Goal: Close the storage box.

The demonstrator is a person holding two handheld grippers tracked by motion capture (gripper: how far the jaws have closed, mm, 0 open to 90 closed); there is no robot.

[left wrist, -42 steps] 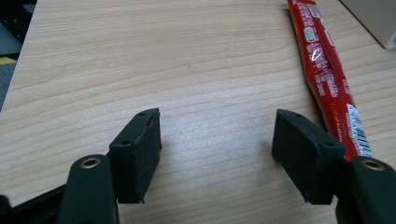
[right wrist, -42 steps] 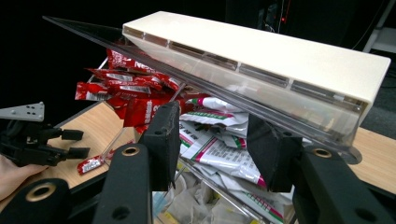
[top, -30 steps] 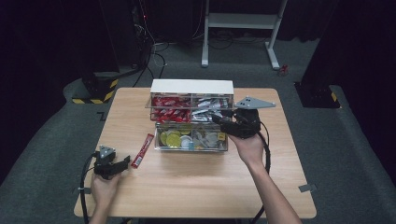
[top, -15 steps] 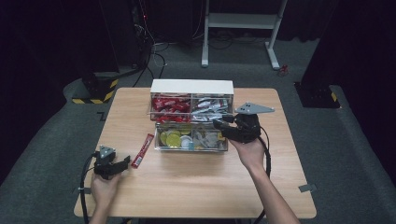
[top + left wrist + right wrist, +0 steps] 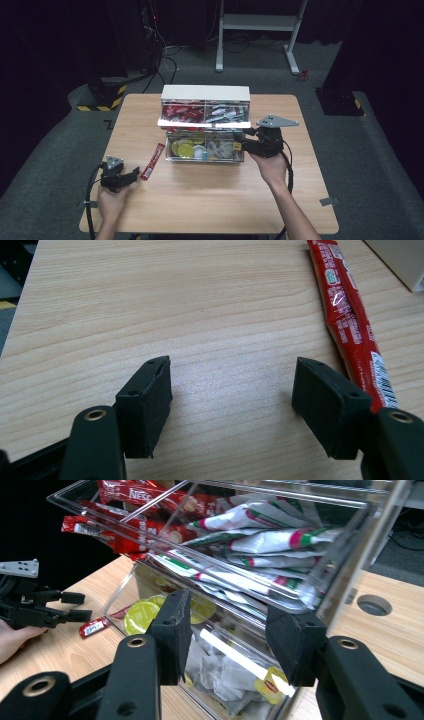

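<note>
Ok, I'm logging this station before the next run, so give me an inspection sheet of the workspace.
Surface: wooden table, bare in front.
Job's things: clear organiser at centre; red sachets rear left, white sachets rear right, yellow pods and tea bags in front. One red sachet lies loose on the table.
Clutter: nothing seen.
Grippers: right gripper open, jaws over the front tea bag compartment, nothing between them; left gripper open on the table beside the loose sachet.
Cables: one trails from each gripper toward the person; more on the floor behind.
Surroundings: dark room, white stand behind, hazard-striped base at left.
</note>
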